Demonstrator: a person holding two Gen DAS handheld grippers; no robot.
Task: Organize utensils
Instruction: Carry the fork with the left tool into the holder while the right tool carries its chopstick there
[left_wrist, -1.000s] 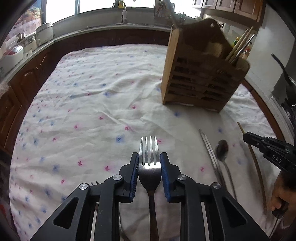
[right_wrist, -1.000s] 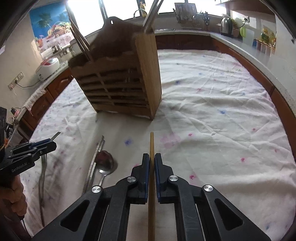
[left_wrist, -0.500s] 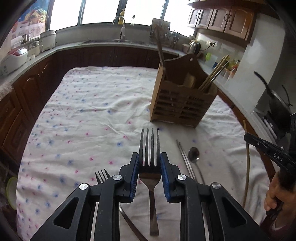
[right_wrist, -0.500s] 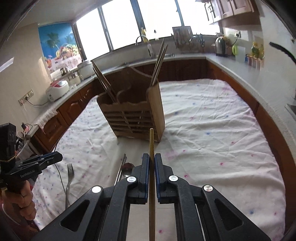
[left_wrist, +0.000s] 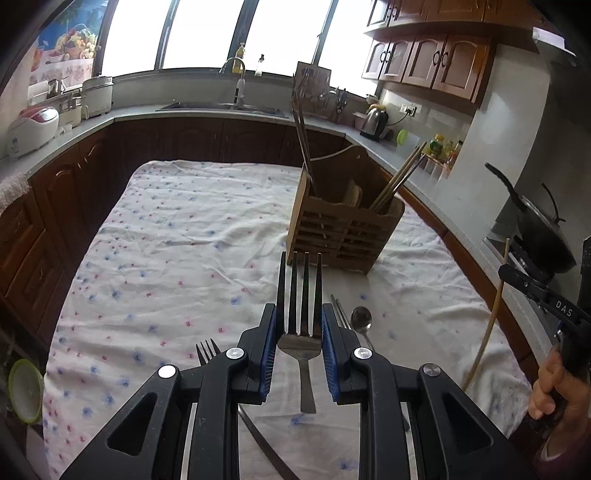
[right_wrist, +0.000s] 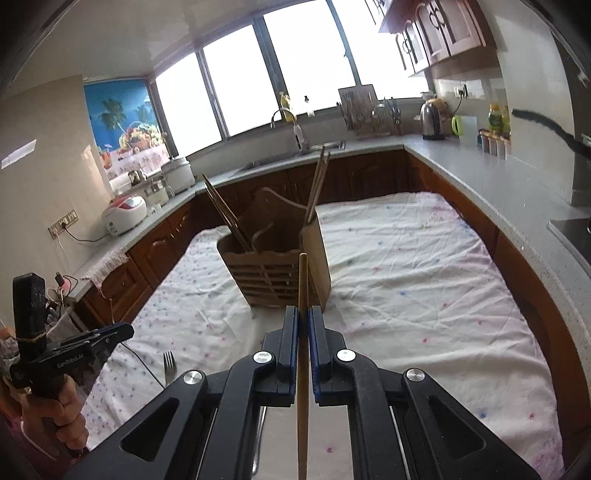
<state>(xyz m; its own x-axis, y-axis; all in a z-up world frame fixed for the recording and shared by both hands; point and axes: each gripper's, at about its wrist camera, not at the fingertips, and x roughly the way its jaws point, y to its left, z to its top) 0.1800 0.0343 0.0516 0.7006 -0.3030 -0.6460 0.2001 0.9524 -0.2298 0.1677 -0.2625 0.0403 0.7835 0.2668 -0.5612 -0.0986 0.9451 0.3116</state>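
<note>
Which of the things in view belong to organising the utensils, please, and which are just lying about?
Belong to the job: held fork; held wooden chopstick; wooden caddy; second fork, spoon and metal chopsticks on the cloth.

Just lying about: kettle; rice cooker; wok; condiment bottles.

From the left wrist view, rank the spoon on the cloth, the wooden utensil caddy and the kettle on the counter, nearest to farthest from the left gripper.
1. Spoon: on the cloth, just right of the left gripper.
2. Wooden utensil caddy: mid-table, ahead and slightly right.
3. Kettle: on the far counter, right of the sink.
</note>
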